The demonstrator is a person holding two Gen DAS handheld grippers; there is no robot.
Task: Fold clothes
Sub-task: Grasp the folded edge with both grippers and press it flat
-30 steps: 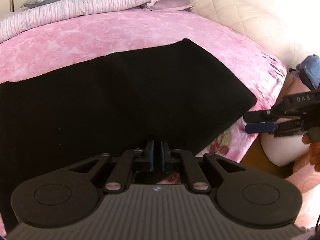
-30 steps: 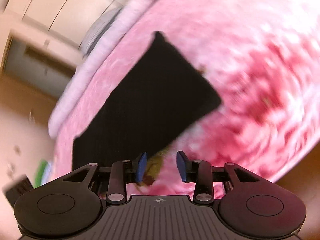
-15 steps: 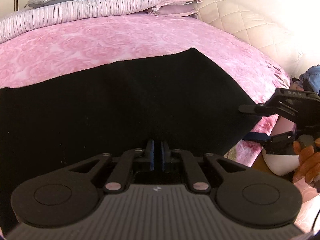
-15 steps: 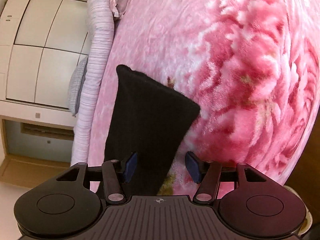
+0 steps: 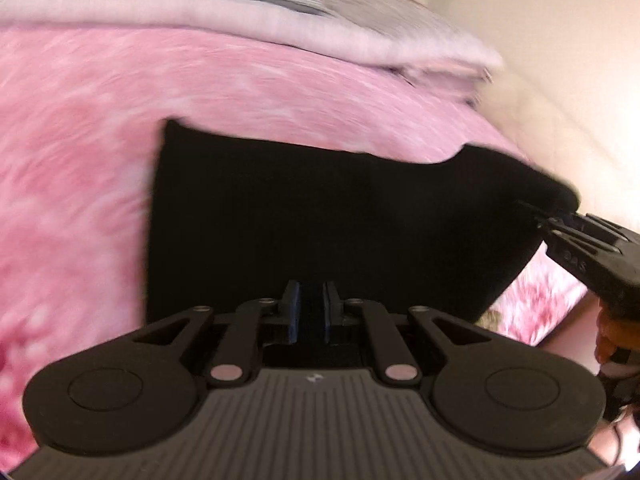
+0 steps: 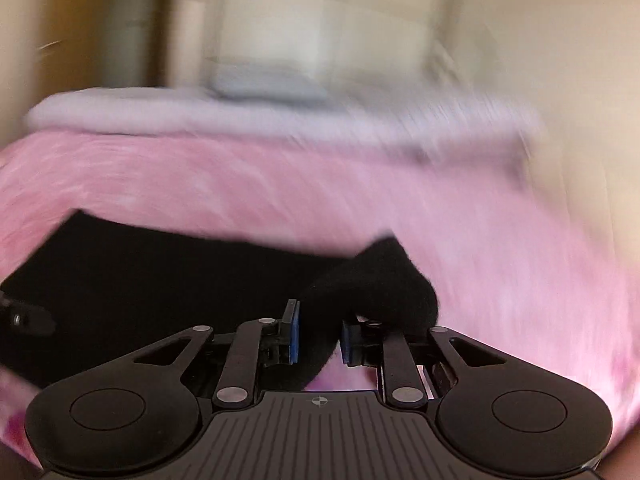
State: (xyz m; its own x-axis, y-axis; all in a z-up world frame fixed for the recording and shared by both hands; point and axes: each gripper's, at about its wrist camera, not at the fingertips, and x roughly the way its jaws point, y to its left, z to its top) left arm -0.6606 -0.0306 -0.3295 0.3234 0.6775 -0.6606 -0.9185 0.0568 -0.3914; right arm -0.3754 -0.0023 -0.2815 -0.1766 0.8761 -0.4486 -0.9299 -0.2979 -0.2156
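A black garment (image 5: 340, 216) lies flat on the pink bed cover (image 5: 80, 140). My left gripper (image 5: 311, 313) is shut on the garment's near edge, with black cloth between its blue pads. In the right wrist view, the right gripper (image 6: 320, 338) has its jaws closing on the garment's right corner (image 6: 372, 280), which is bunched and raised off the cover between the pads. From the left wrist view, that right gripper (image 5: 548, 216) reaches in from the right edge and holds the lifted corner. Both views are blurred by motion.
A folded lilac striped duvet (image 5: 240, 20) and a grey pillow (image 6: 264, 84) lie along the far side of the bed. A cream padded wall (image 5: 560, 80) stands to the right. A person's hand (image 5: 612, 340) holds the right gripper.
The right gripper rolled level, closed on the garment's right corner and lifted it. The left view swung sideways, so the garment's left edge now shows; its grip is unchanged.
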